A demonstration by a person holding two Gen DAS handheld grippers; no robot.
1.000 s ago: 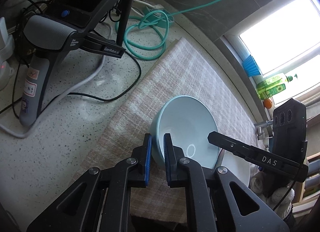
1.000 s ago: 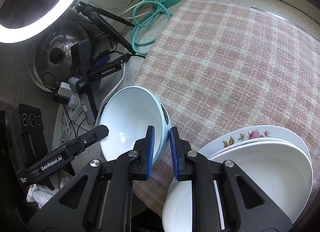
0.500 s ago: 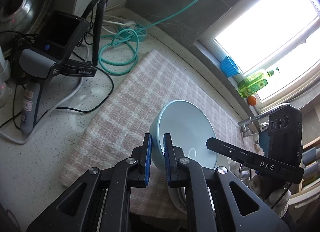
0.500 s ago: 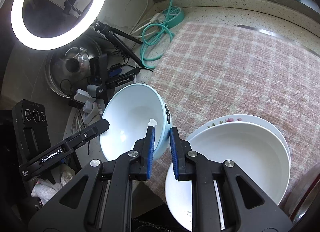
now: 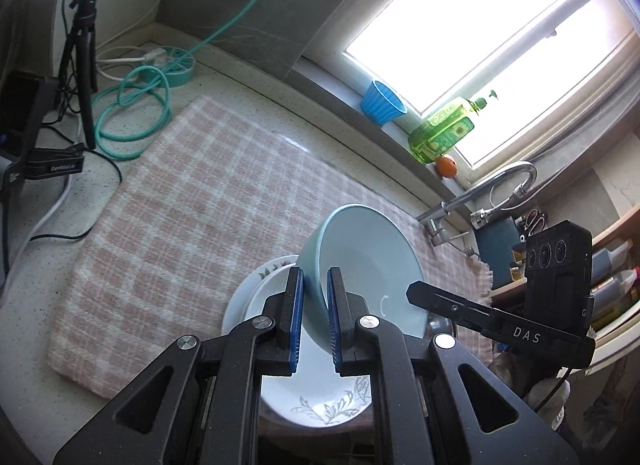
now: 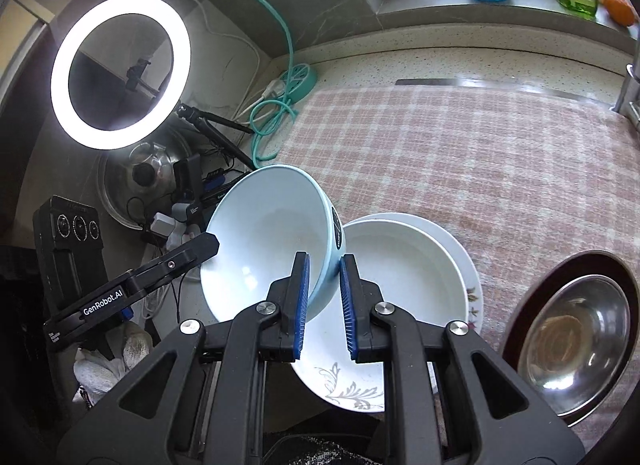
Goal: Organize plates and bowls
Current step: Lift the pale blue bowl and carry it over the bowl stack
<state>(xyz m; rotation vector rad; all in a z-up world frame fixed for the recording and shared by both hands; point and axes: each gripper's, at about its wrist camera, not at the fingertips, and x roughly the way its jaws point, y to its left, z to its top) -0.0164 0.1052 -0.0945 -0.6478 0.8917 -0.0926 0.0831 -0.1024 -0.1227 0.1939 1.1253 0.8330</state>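
Light-blue bowl (image 5: 368, 265), tilted, above stacked white plates (image 6: 404, 265); left gripper (image 5: 314, 319) and right gripper (image 6: 323, 301) each clamped on opposite rims; plates on checked cloth (image 5: 192, 217); steel bowl (image 6: 576, 329) apparently beside.

Steel bowl (image 6: 576, 349) — cut by frame edge

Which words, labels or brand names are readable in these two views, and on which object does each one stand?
"DAS": white letters on the right tool, seen from the left wrist.
"GenRobot.AI": on the left tool, seen from the right wrist.
"GenRobot.AI": on a spare device parked by the tripod; small, only just legible.
Black label on the blue bowl: too distorted to read.
Green bottle label: too blurred.
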